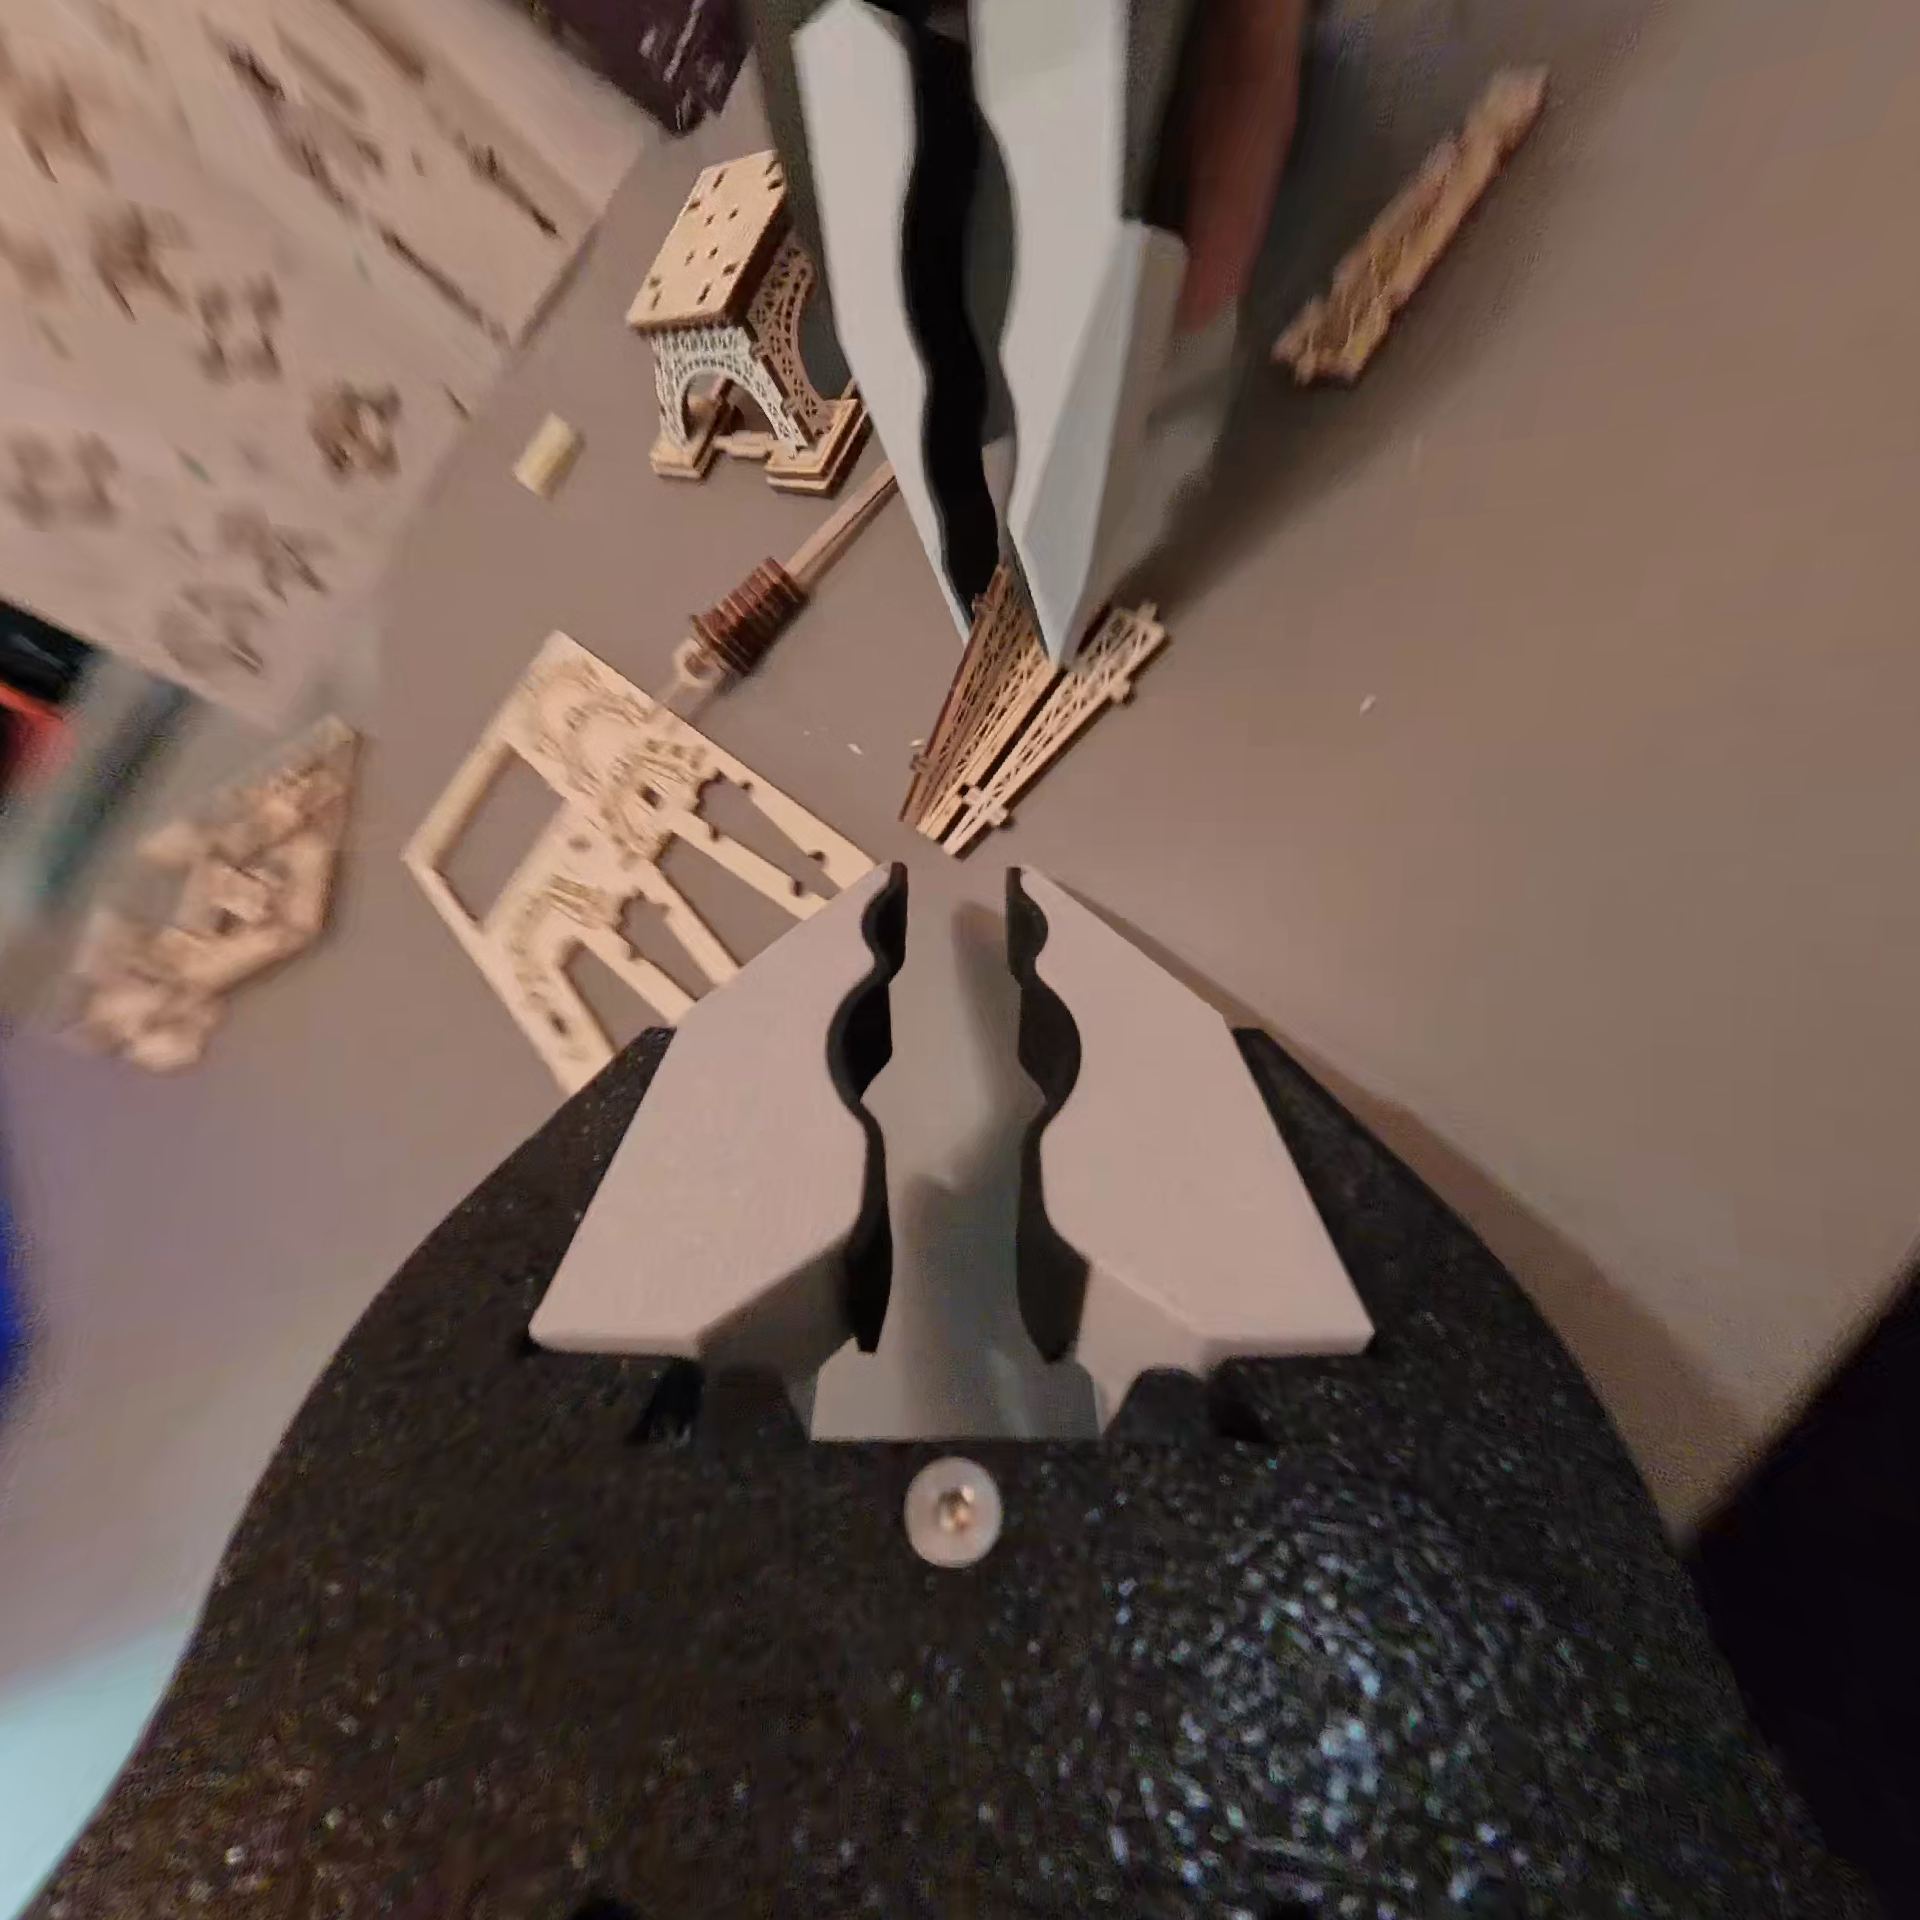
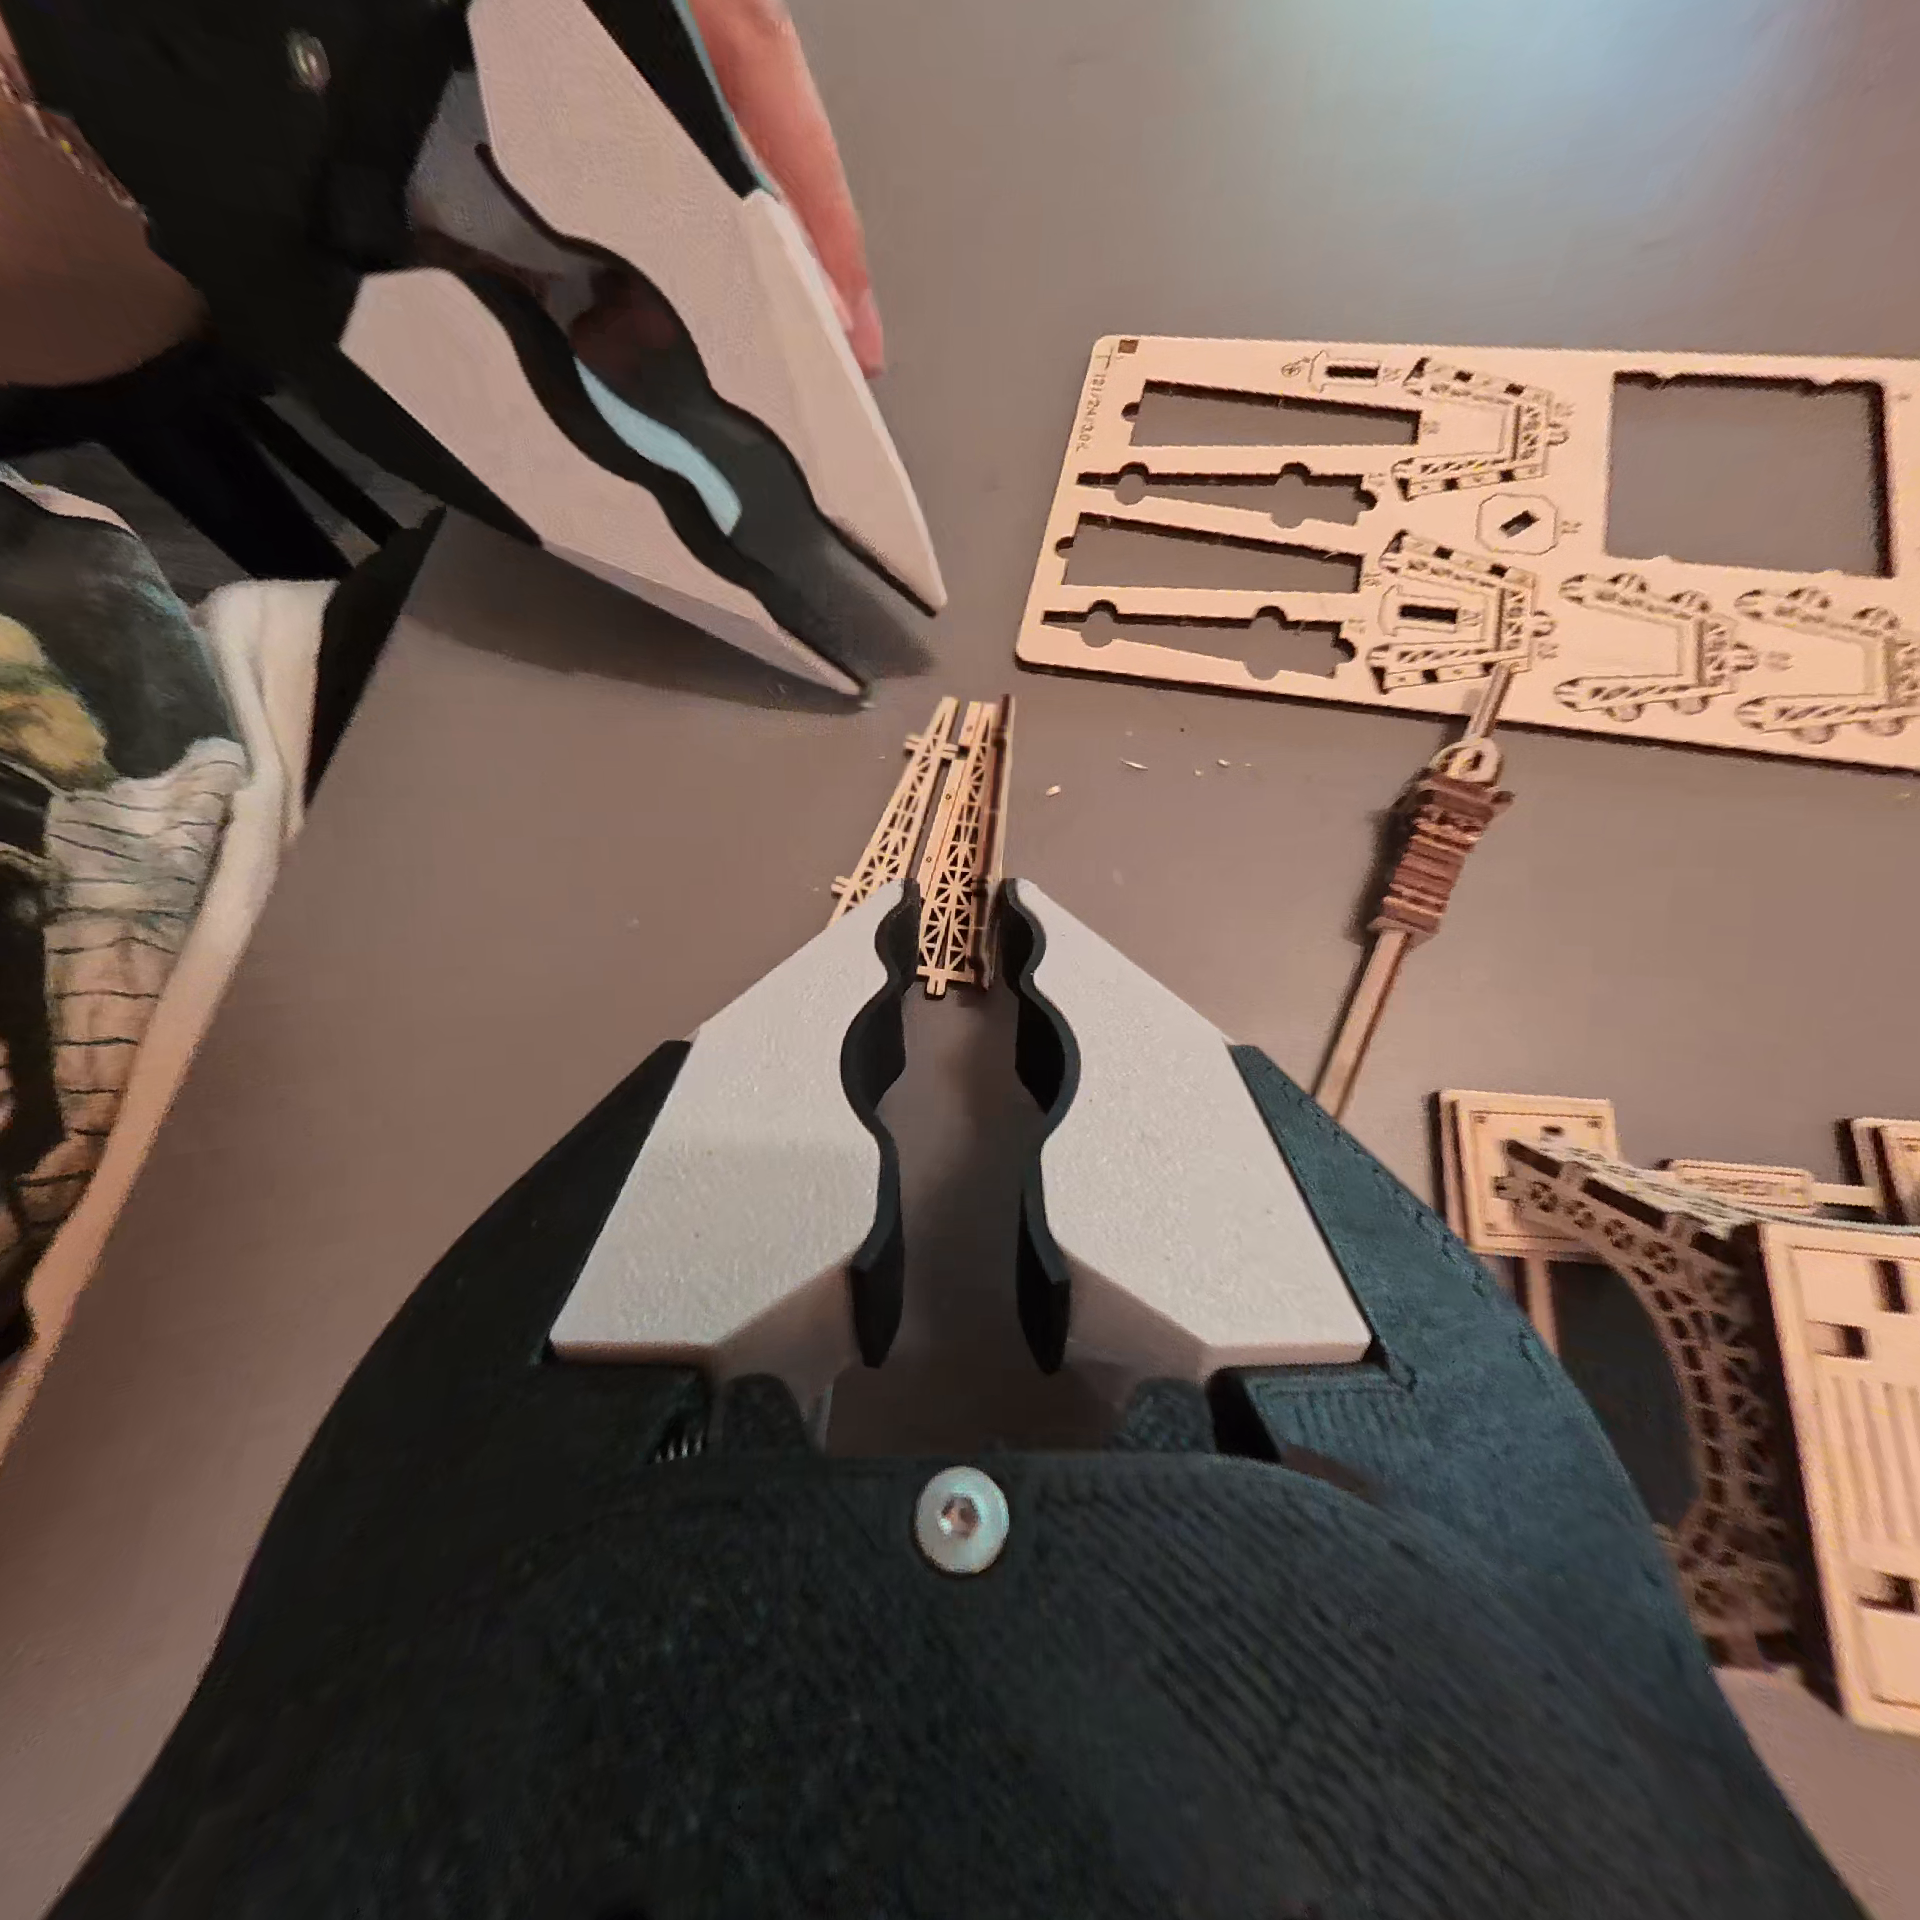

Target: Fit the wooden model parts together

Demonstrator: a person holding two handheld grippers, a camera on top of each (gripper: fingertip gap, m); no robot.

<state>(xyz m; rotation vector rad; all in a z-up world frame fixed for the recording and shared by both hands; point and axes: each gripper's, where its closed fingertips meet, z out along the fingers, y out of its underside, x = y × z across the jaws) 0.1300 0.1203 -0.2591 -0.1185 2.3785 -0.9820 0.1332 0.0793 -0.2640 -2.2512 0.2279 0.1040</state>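
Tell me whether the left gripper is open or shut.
Open: the left gripper holds nothing, table visible between its fingers; the lattice tower section sits in the right gripper.

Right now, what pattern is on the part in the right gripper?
Pale wood, open lattice truss cut-outs, on the tower section; clearest in the right wrist view.

A blurred white printed paper sheet lies at ten o'clock on the flat grey table; a small cream cylinder lies nearby at eleven.

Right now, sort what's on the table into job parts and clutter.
Job: lattice tower section in the right gripper; arched tower base; spire piece; part sheet; left gripper.

Lying about: instruction sheet, small pale block.
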